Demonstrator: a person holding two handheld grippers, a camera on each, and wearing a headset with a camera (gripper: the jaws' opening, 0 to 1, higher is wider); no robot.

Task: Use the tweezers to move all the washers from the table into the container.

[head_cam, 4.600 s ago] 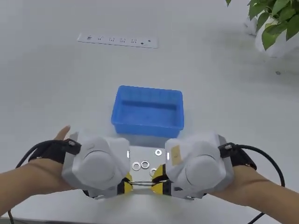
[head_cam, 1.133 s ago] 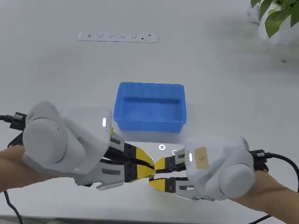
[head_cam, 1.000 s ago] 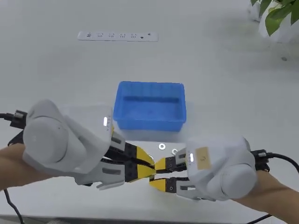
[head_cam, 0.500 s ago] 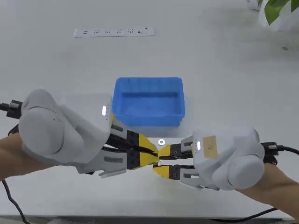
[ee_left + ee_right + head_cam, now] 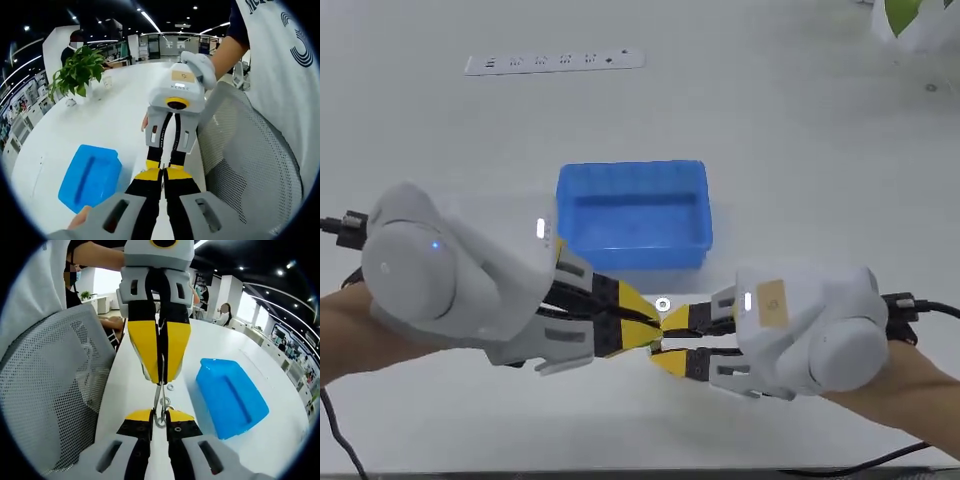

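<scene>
Just ahead of the left gripper (image 5: pixel 644 328) tips: meets the right gripper (image 5: pixel 670 338) nose to nose, w/ the tweezers (image 5: pixel 159 395) caught between. Both narrow, clamped on the tweezers, one at each end, per right gripper view. Can't tell which end has the points.

Vs a few secs ago: had both bodies upright, side by side, tweezers lying crosswise under them, directly over the washers. Now rolled flat & aimed at each other, jaws in line. In the last sec barely altered, just closed up till the tips touch. Looks like re-gripping or passing the tweezers over, prob. to end w/ one gripper squeezing the legs.

Just past the meeting tips, on the side away from the person: can make out one washer (image 5: pixel 663 305) lying on the table (image 5: pixel 800 150). Could count about four earlier; rest presumably hidden under the jaws now. Farther on past that washer: the container (image 5: pixel 635 255), apparently w/ nothing in it. Put its small shift in frame down to head movement, not a push.

Means no washer moved yet, i.e. setup stage. Needs one gripper to let go & the points freed before a first pick.
</scene>
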